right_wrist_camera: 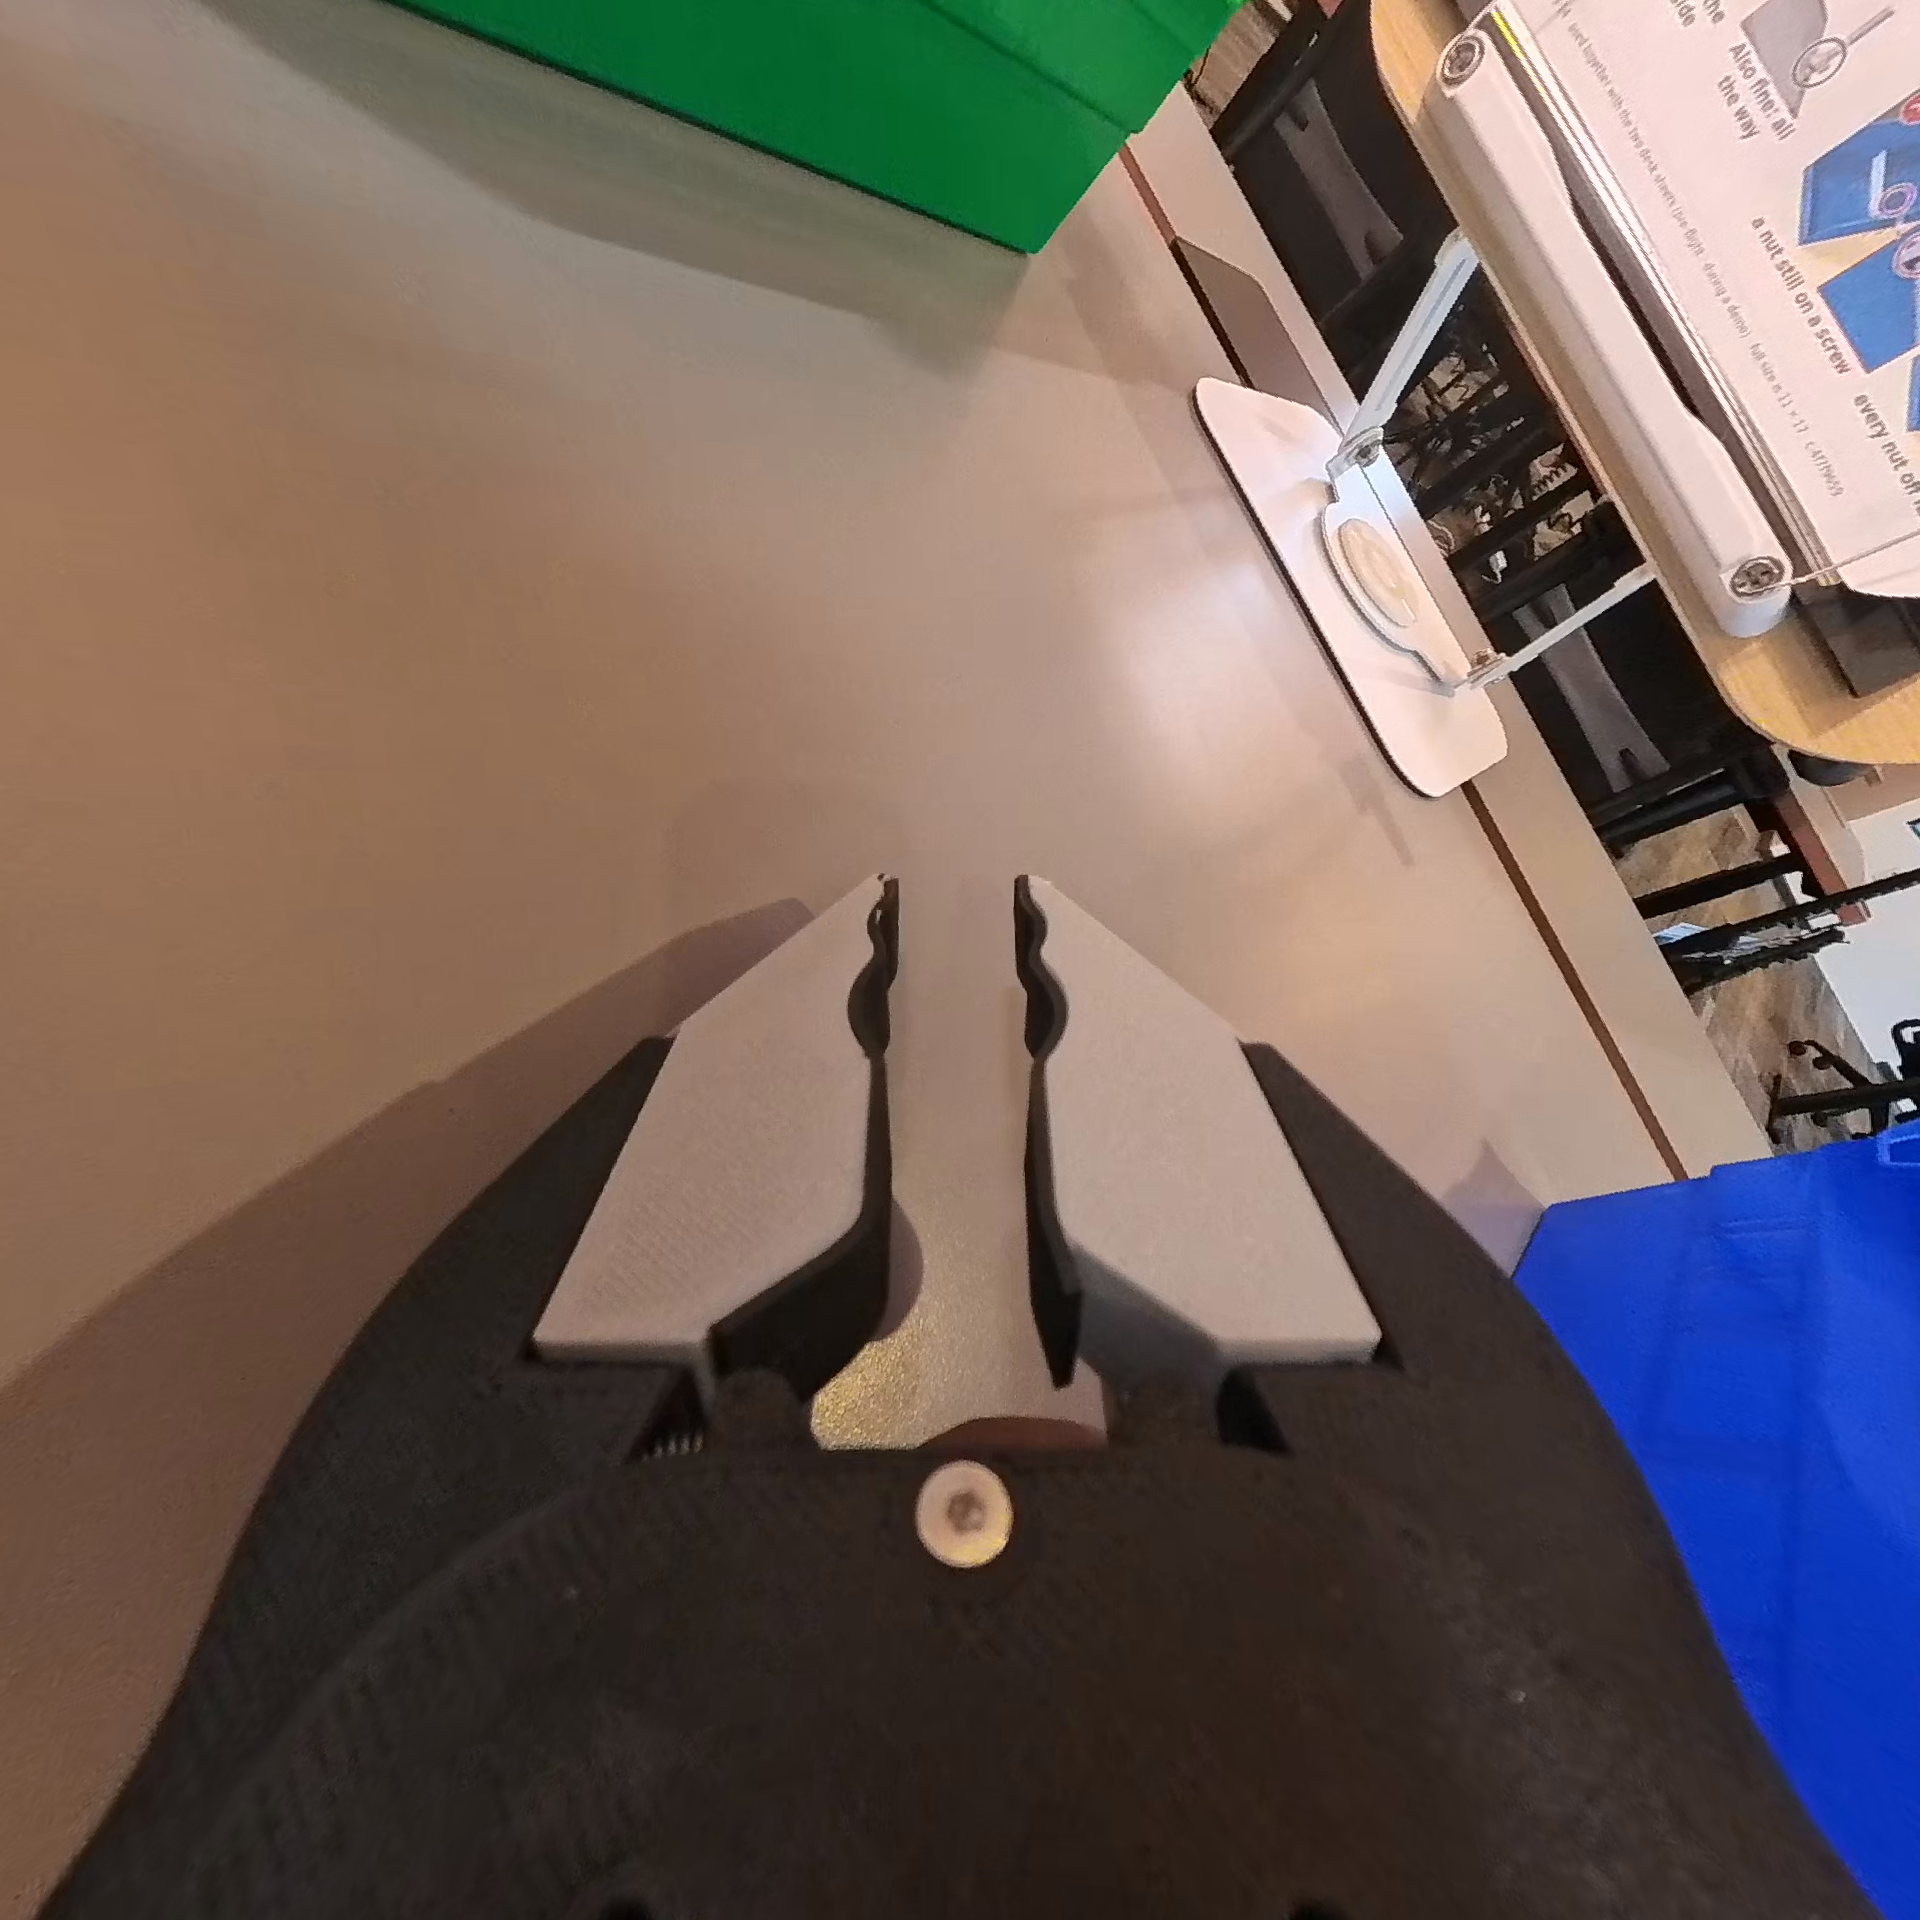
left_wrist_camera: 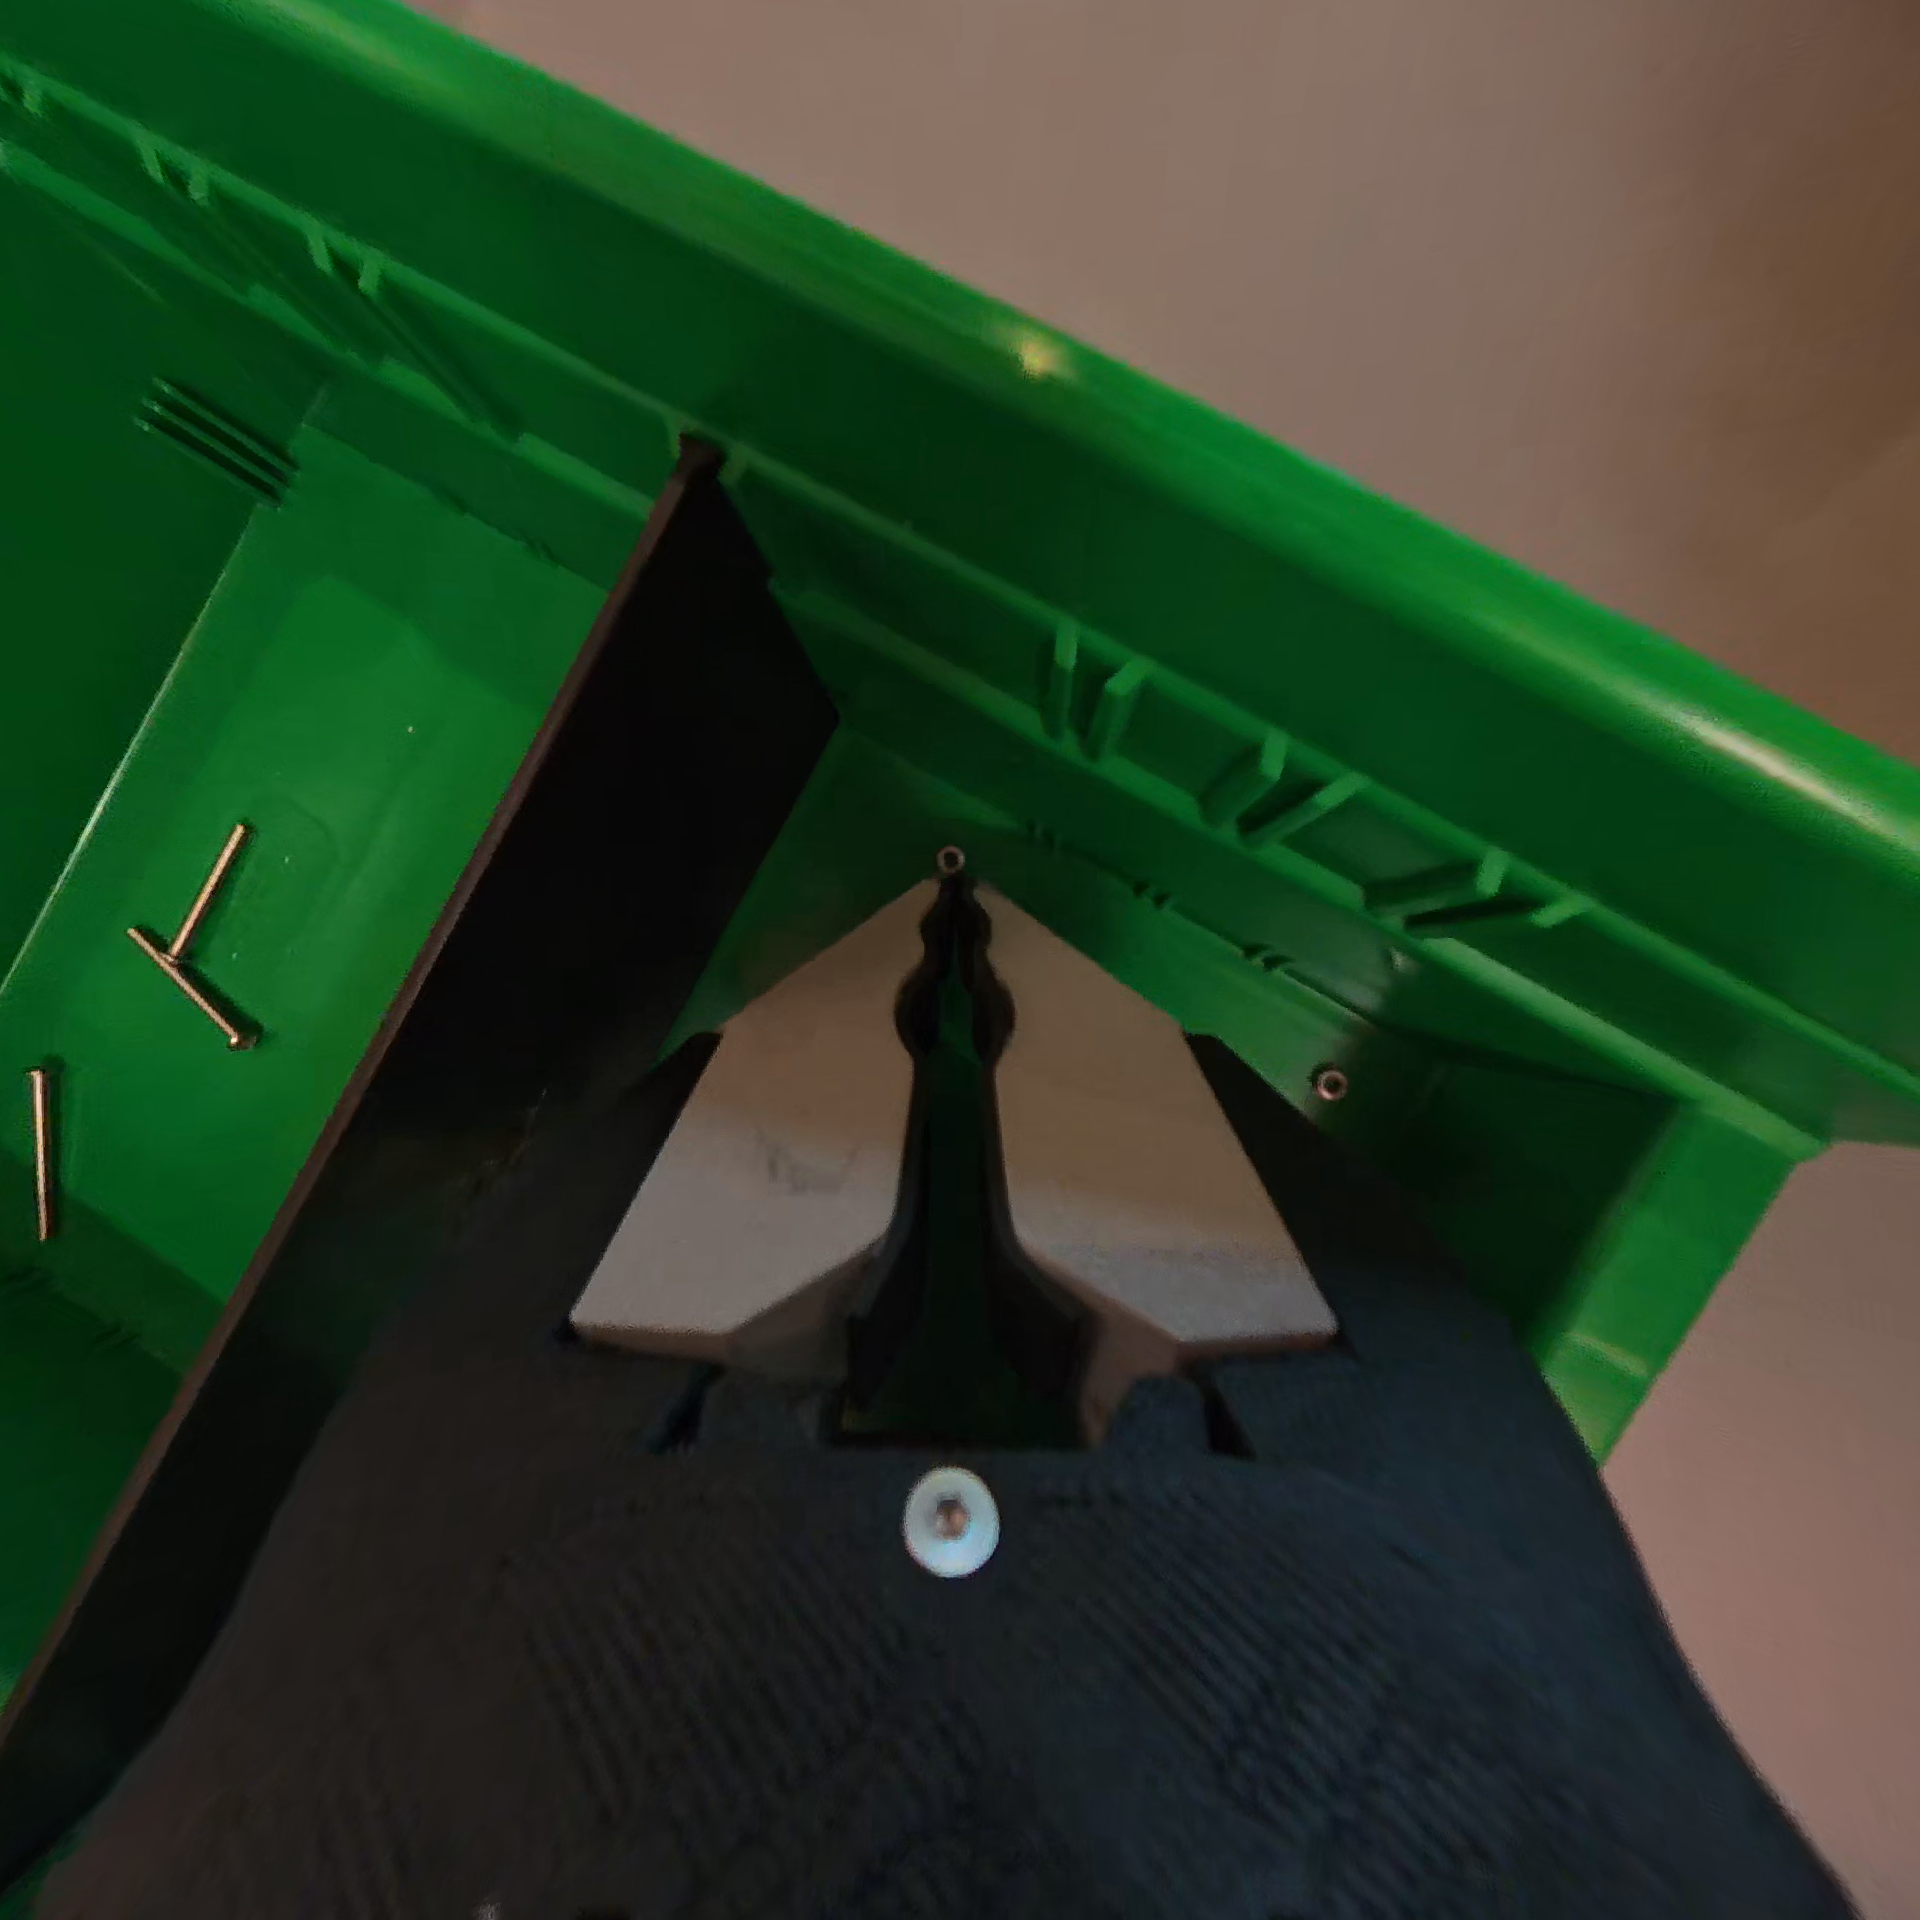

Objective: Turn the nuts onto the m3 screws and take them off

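My left gripper [left_wrist_camera: 951,883] reaches into the right compartment of a green bin [left_wrist_camera: 1039,436]. Its jaws are shut, and a small metal nut [left_wrist_camera: 951,858] sits pinched at the very fingertips. A second nut [left_wrist_camera: 1331,1084] lies on the bin floor to the right. Three thin screws [left_wrist_camera: 192,987] lie in the left compartment, past a black divider [left_wrist_camera: 623,831]. My right gripper [right_wrist_camera: 956,894] is open and empty over the beige table [right_wrist_camera: 520,520], apart from the green bin [right_wrist_camera: 831,104].
A blue bin [right_wrist_camera: 1714,1455] stands close to the right of my right gripper. A white stand [right_wrist_camera: 1351,582] holding a printed sheet [right_wrist_camera: 1766,208] is at the table's far right edge. Dark racks show beyond the table. Tip to tip, the grippers are about 25 cm apart.
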The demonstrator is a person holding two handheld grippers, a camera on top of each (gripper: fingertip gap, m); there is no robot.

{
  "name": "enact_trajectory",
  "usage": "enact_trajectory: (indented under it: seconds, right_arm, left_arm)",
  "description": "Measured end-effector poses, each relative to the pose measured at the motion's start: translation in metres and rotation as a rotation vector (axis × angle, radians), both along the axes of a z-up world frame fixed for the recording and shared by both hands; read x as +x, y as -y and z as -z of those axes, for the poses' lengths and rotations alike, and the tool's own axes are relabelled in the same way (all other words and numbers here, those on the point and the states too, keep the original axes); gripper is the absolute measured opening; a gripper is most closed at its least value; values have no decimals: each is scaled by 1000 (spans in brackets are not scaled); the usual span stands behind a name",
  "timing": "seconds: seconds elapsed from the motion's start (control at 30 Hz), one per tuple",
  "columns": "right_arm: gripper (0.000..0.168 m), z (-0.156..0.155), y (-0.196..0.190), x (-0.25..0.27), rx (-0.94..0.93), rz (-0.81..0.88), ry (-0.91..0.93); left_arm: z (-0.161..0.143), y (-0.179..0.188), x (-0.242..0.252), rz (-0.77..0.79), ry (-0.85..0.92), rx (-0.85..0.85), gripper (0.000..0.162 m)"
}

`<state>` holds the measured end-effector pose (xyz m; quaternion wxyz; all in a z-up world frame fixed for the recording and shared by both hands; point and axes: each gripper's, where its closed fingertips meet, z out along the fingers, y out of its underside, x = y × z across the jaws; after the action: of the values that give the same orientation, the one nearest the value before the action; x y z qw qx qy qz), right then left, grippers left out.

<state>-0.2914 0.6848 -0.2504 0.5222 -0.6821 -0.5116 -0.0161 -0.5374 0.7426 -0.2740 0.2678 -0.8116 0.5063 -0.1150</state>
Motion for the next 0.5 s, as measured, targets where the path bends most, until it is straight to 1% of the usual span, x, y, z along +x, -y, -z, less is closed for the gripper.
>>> enact_trajectory:
  seconds: [0.2,0.27,0.4,0.5]
  right_arm:
    - [19,0,0,0,1,-1,2]
    - [19,0,0,0,1,-2,-1]
    - [19,0,0,0,-1,-3,1]
    - [19,0,1,0,-1,-4,0]
  left_arm:
    - [0,-1,-4,-11,3,-13,0]
    - [-1,-6,-7,-29,-8,12,0]
    - [-14,-15,3,-35,63,87,0]
    - [-10,-10,9,-11,63,64,0]
